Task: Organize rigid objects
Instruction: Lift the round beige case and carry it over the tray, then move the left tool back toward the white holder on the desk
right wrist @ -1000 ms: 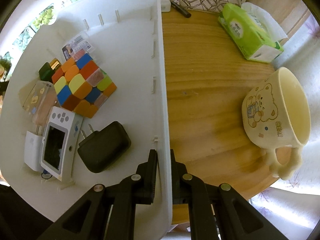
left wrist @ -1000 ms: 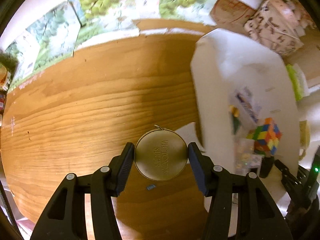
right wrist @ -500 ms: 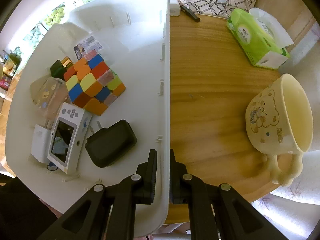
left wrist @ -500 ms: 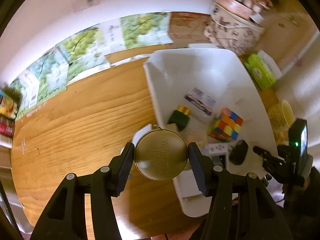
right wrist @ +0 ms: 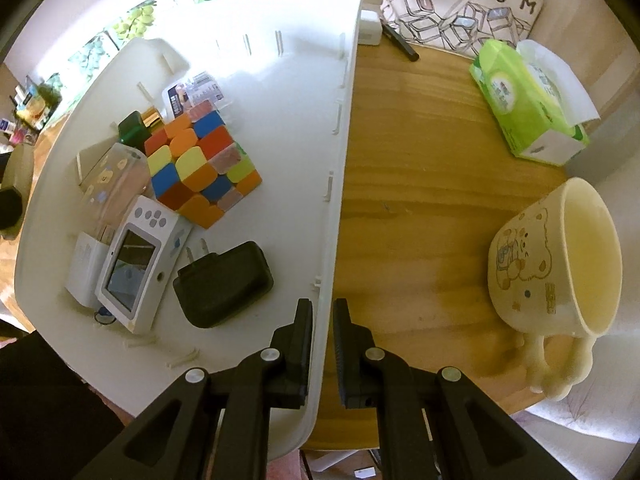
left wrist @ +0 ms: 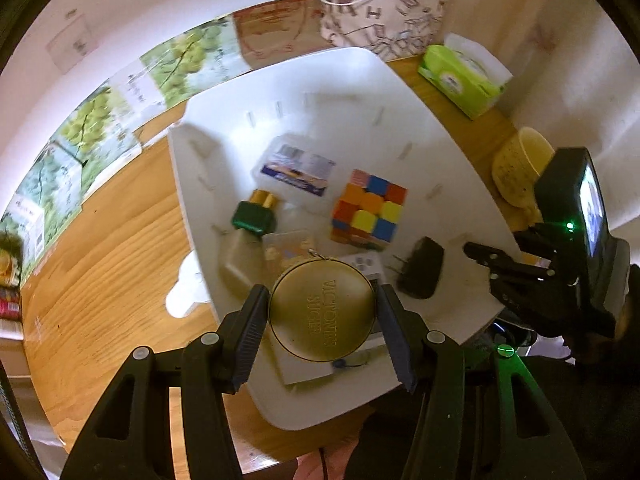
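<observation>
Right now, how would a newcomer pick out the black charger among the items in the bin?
Find the white bin on the wooden table. The black charger lies near its right wall, below the colourful cube. It alone is solid matte black with metal prongs.

A round wooden table (right wrist: 420, 200) with visible grain carries everything. On it sits a white plastic bin (right wrist: 304, 92), and to that bin's right a green tissue pack (right wrist: 528, 116), a cream bear-print mug (right wrist: 556, 264) lying on its side, a black pen (right wrist: 400, 42) and a patterned cloth bag (right wrist: 460, 4) at the far edge. A white paper scrap (left wrist: 186, 288) lies beside the bin's left wall.
</observation>
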`<action>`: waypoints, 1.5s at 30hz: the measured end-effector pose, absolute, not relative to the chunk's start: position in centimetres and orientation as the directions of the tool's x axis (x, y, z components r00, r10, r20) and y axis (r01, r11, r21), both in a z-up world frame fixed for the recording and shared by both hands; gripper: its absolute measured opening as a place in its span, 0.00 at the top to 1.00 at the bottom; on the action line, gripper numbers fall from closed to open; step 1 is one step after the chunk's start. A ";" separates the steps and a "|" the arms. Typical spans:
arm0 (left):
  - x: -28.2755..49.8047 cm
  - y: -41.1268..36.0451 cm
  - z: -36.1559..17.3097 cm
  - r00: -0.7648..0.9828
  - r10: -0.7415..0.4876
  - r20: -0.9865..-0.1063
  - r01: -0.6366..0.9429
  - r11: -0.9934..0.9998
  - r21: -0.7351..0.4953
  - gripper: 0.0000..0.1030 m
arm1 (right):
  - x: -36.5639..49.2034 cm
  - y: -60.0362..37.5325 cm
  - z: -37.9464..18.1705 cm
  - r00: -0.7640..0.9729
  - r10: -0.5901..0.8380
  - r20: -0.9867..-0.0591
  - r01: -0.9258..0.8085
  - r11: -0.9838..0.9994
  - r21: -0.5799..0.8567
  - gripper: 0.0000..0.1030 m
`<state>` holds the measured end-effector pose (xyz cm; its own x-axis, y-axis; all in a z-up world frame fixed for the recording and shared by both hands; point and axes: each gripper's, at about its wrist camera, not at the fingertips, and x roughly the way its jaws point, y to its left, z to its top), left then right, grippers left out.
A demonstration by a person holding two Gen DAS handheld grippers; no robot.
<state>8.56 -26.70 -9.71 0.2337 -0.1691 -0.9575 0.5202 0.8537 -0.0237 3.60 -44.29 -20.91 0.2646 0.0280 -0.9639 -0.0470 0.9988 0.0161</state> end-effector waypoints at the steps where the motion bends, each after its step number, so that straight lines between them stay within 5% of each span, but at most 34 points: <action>1: 8.5 -27.0 -9.8 0.231 -0.170 -0.958 0.524 0.852 -0.025 0.43 | 3.6 -44.3 -20.8 0.265 0.029 -0.964 -0.052 0.999 0.016 0.91; 10: 9.3 -26.6 -10.0 0.252 -0.137 -0.958 0.500 0.866 0.008 0.42 | 4.1 -43.9 -21.3 0.251 0.023 -0.968 -0.058 0.998 0.009 0.91; 15: 9.9 -26.0 -9.7 0.266 -0.145 -0.953 0.504 0.864 0.010 0.29 | 4.5 -43.7 -21.8 0.238 0.011 -0.971 -0.028 1.000 0.004 0.91; 45: 16.4 -15.8 -12.4 0.211 -0.049 -0.976 0.541 0.837 0.075 0.29 | 4.4 -43.5 -23.3 0.197 -0.086 -0.977 0.210 0.977 -0.044 0.91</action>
<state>16.45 -15.76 -12.40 0.2113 -0.0489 -0.9762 0.5415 0.8374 0.0752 4.41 -43.53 -23.25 0.1970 -0.0863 -0.9766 0.2100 0.9767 -0.0440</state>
